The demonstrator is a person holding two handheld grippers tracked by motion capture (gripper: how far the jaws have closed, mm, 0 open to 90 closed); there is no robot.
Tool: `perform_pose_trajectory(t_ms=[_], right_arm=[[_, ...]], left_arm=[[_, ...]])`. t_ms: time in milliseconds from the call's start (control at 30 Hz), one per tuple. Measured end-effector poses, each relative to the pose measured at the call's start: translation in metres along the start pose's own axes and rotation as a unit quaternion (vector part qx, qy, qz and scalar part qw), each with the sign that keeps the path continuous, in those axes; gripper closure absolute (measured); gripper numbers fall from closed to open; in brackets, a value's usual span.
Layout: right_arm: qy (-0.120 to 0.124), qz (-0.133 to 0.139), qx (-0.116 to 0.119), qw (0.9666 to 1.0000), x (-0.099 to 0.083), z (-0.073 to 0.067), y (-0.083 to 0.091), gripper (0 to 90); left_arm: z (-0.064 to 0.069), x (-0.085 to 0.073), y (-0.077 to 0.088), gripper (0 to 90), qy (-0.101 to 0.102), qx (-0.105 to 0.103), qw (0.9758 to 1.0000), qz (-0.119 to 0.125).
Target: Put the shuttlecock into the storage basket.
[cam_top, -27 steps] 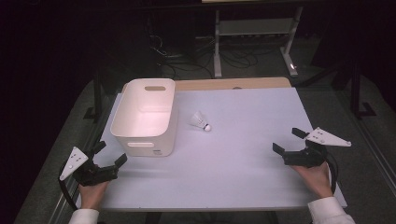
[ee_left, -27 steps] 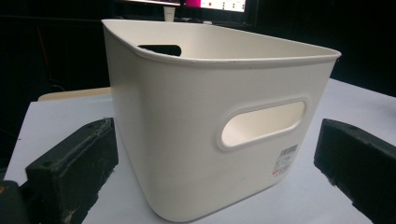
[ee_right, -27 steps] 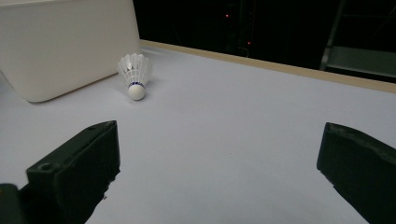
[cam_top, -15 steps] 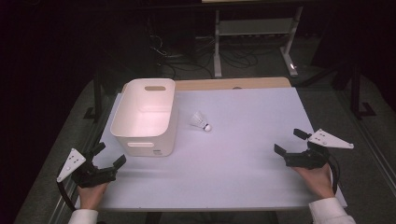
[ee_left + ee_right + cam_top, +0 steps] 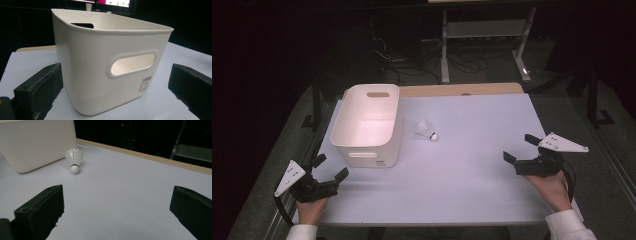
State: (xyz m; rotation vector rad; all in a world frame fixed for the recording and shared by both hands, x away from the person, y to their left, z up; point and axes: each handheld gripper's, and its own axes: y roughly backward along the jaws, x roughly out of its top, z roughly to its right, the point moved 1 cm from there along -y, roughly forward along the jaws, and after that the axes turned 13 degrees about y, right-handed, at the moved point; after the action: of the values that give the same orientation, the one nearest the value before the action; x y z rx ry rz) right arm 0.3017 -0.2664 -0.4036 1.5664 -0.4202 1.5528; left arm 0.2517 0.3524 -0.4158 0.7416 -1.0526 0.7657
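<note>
A white plastic bin (image 5: 367, 125) with handle cut-outs stands on the left half of the table; the left gripper view shows its near wall (image 5: 110, 67) close up. A white shuttlecock (image 5: 427, 130) lies on its side just right of the bin, and the right gripper view has the shuttlecock (image 5: 74, 160) cork-end toward me. My left gripper (image 5: 330, 167) rests at the table's front left corner, open and empty, pointing at the bin. My right gripper (image 5: 519, 148) sits at the right side, open and empty, aimed toward the shuttlecock.
The white table top (image 5: 462, 170) has a tan wooden strip (image 5: 462, 90) along its far edge. Behind it, in the dark, stand a metal frame (image 5: 484, 35) and cables on the floor.
The right gripper has drifted slightly toward the table's near right edge. The left gripper, the bin and the shuttlecock have stayed in place.
</note>
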Motion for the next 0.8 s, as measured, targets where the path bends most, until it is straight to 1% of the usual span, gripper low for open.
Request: perform_pose_trajectory(t_ms=[33, 67, 167, 233, 300, 333, 367, 400, 433, 500, 567, 600, 667, 700, 733, 767, 800], right_arm=[[0.000, 0.000, 0.000, 1.0000, 0.000, 0.000, 0.000, 0.0], [0.004, -0.003, 0.003, 1.0000, 0.004, -0.001, -0.002, 0.0], [0.011, -0.005, 0.006, 0.9999, 0.009, 0.000, -0.006, 0.0], [0.013, -0.012, 0.011, 0.9998, 0.011, 0.000, -0.009, 0.0], [0.018, -0.019, 0.009, 0.9996, 0.013, -0.001, -0.013, 0.0], [0.018, -0.019, 0.009, 0.9996, 0.013, -0.001, -0.013, 0.0], [0.016, -0.029, 0.014, 0.9994, 0.014, -0.002, -0.015, 0.0], [0.016, -0.031, 0.016, 0.9993, 0.015, -0.003, -0.017, 0.0], [0.021, -0.032, 0.016, 0.9992, 0.015, -0.003, -0.018, 0.0], [0.017, -0.037, 0.018, 0.9990, 0.016, -0.004, -0.020, 0.0], [0.027, -0.040, 0.022, 0.9986, 0.019, -0.004, -0.023, 0.0], [0.027, -0.040, 0.022, 0.9986, 0.019, -0.004, -0.023, 0.0], [0.026, -0.044, 0.026, 0.9983, 0.021, -0.006, -0.025, 0.0], [0.029, -0.045, 0.026, 0.9982, 0.022, -0.006, -0.026, 0.0], [0.024, -0.048, 0.029, 0.9982, 0.023, -0.007, -0.026, 0.0], [0.024, -0.048, 0.029, 0.9982, 0.023, -0.007, -0.026, 0.0], [0.027, -0.052, 0.030, 0.9978, 0.023, -0.007, -0.028, 0.0]], left_arm=[[0.000, 0.000, 0.000, 0.0, 0.001, 0.001, 1.0000, 0.000], [-0.001, 0.000, 0.000, 0.0, 0.003, 0.000, 1.0000, 0.001], [0.000, 0.000, 0.001, 0.0, 0.004, 0.002, 1.0000, -0.001], [0.000, 0.000, 0.000, 0.0, 0.005, 0.000, 1.0000, 0.000], [0.000, 0.000, -0.001, 0.0, 0.008, -0.004, 1.0000, 0.002], [0.000, 0.000, -0.001, 0.0, 0.008, -0.004, 1.0000, 0.002], [0.000, 0.000, -0.002, 0.0, 0.009, -0.005, 1.0000, 0.000], [0.000, 0.000, -0.002, 0.0, 0.008, -0.005, 1.0000, 0.000], [0.000, 0.000, -0.002, 0.0, 0.009, -0.005, 0.9999, 0.000], [0.000, 0.000, -0.002, 0.0, 0.010, -0.005, 0.9999, 0.000], [0.000, 0.000, -0.004, 0.0, 0.012, -0.006, 0.9999, 0.000], [0.000, 0.000, -0.004, 0.0, 0.012, -0.006, 0.9999, 0.000], [-0.001, 0.000, -0.004, 0.0, 0.006, -0.006, 1.0000, -0.005], [-0.001, 0.000, -0.005, 0.0, 0.006, -0.006, 1.0000, -0.005], [-0.001, 0.000, -0.005, 0.0, 0.006, -0.006, 1.0000, -0.005], [-0.001, 0.000, -0.005, 0.0, 0.007, -0.006, 0.9999, -0.005], [-0.001, 0.000, -0.005, 0.0, 0.007, -0.007, 0.9999, -0.004]])
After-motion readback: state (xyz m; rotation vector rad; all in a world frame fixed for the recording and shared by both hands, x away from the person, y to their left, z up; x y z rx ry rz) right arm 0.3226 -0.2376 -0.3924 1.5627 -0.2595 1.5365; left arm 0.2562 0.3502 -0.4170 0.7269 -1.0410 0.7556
